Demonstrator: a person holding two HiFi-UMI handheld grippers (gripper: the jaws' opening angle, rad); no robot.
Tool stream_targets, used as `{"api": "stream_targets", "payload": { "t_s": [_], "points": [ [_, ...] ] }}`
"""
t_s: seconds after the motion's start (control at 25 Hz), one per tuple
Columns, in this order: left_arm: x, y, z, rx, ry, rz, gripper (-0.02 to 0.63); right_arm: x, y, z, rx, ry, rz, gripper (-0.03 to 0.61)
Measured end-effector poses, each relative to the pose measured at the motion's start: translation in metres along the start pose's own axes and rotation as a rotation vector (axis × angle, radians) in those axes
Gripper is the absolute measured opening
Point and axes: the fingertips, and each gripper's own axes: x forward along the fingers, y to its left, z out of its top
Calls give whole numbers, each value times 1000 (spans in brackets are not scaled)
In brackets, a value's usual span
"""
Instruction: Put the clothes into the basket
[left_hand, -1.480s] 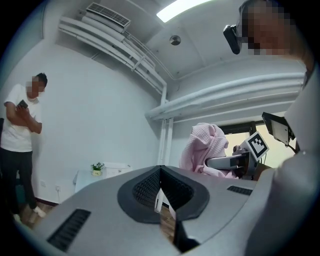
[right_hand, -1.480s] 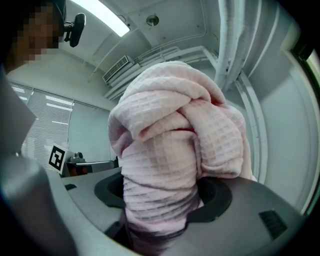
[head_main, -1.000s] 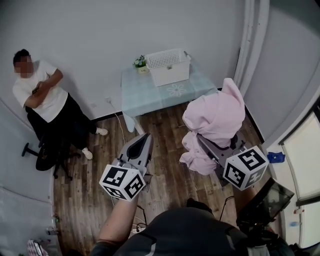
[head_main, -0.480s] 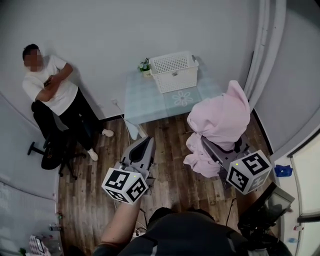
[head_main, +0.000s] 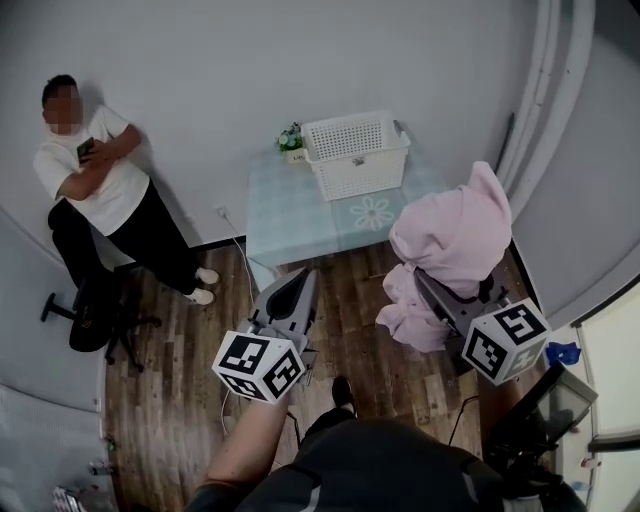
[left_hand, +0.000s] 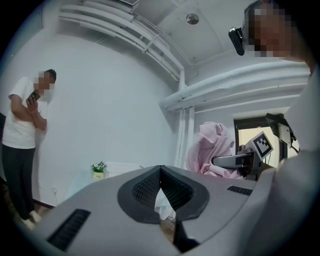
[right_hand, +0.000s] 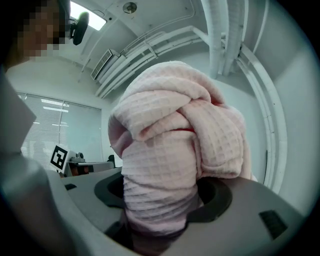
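Note:
A white mesh basket stands at the back of a small pale-blue table against the wall. My right gripper is shut on a bundled pink waffle-knit garment, held above the wooden floor just right of the table's front corner. In the right gripper view the garment fills the space over the right gripper and hides its fingertips. My left gripper hangs over the floor in front of the table. Seen in its own view, the left gripper is shut and holds nothing.
A person in a white shirt stands against the wall at the left, with an office chair beside them. A small potted plant sits left of the basket. White pipes run up the right corner.
Both grippers have drifted a little toward the table, so basket and table sit lower and nearer in the view. The pink garment stays in the right gripper. The person at the left shifted.

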Motion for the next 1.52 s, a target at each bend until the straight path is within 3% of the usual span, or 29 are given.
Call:
{"api": "stream_targets", "payload": {
  "t_s": [0.64, 1.12, 1.52],
  "points": [
    [68, 146, 30, -23, -47, -49, 9, 159, -5, 28, -22, 27, -61, 314],
    [123, 180, 31, -36, -36, -68, 9, 212, -35, 35, -5, 26, -62, 313],
    [205, 194, 46, -2, -33, -21, 9, 261, -107, 56, 15, -6, -11, 314]
  ]
}}
